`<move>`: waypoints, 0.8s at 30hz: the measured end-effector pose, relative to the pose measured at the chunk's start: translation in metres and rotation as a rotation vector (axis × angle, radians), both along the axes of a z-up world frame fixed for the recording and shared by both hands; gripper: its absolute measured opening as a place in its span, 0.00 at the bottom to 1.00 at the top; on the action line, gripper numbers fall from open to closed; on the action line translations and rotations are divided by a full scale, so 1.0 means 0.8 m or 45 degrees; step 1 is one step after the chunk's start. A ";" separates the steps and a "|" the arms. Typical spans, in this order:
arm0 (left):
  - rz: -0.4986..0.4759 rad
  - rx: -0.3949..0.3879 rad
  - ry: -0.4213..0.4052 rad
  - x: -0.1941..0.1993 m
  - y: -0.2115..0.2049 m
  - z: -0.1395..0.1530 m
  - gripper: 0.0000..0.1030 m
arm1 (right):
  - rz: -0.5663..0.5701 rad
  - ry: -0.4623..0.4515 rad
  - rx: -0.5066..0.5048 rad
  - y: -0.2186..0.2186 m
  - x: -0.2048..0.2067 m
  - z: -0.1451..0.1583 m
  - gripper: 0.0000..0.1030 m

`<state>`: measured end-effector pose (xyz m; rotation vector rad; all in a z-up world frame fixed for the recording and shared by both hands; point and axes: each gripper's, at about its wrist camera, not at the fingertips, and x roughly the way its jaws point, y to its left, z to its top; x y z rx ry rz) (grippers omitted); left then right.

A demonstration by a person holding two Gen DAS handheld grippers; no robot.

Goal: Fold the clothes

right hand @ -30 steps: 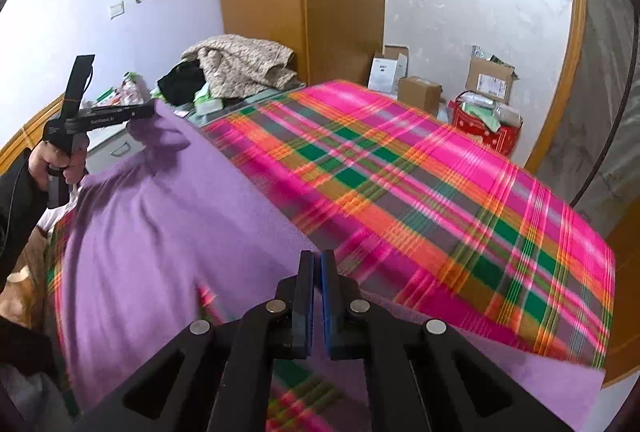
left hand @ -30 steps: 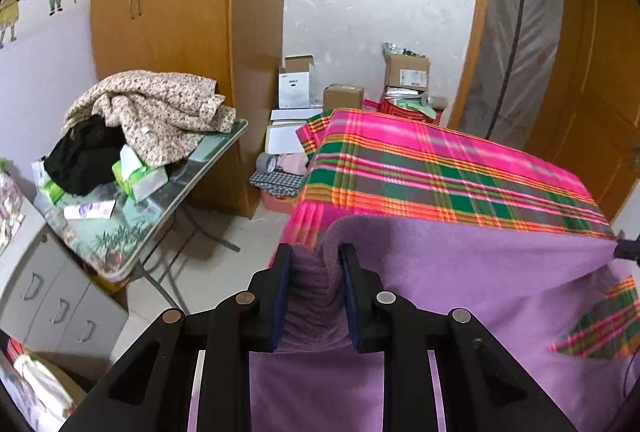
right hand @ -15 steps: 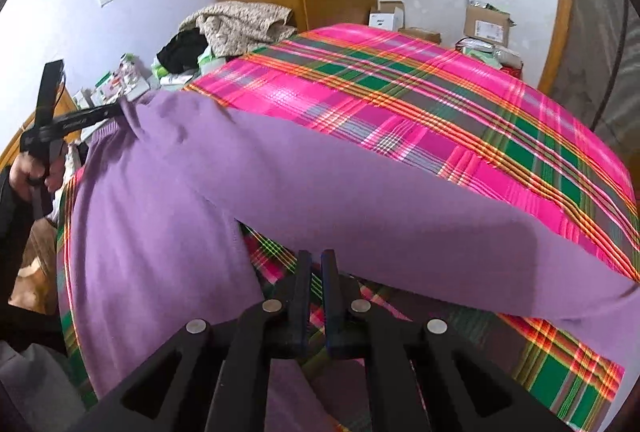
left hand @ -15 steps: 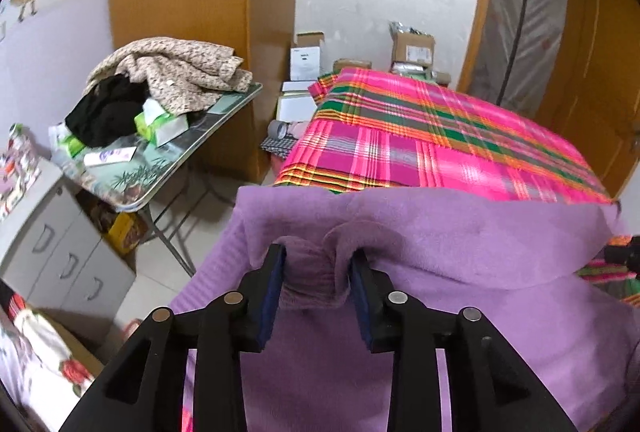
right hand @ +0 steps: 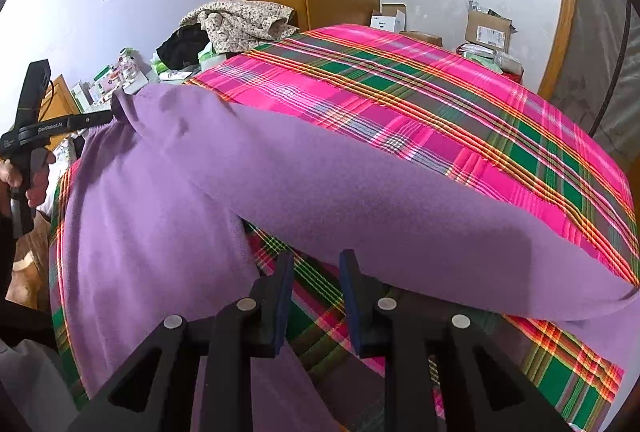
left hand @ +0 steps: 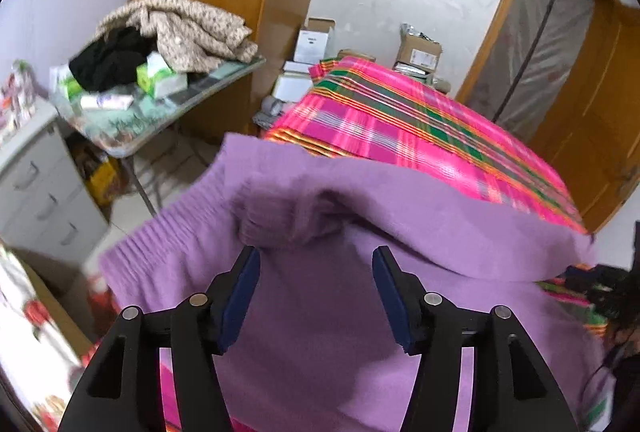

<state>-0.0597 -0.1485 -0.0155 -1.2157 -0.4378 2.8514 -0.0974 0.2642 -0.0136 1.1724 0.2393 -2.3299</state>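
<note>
Purple sweater (left hand: 400,232), folded on plaid bed (right hand: 400,104), far edge seemingly blurred; left hand-held gripper (left hand: 316,264) and right hand-held gripper (right hand: 316,268) both spread, empty.

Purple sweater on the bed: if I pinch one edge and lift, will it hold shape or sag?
The purple sweater will likely sag: it already drapes in soft rolls over the plaid bedspread. Its fuzzy knit probably grips well. The folded-over part may unfold once lifted.

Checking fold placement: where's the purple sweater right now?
The purple sweater lies on the near end of the plaid bedspread. In the right wrist view its folded part runs from the left gripper at far left across to the right edge.
</note>
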 end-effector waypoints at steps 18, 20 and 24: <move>-0.043 -0.060 -0.036 -0.020 0.054 0.008 0.59 | -0.031 -0.007 -0.012 -0.006 0.006 0.000 0.28; -0.033 -0.046 -0.034 -0.018 0.050 0.008 0.59 | -0.032 -0.001 -0.012 -0.006 0.008 0.001 0.28; -0.010 0.001 -0.026 -0.015 0.039 0.010 0.67 | -0.026 0.008 0.000 -0.007 0.009 0.002 0.28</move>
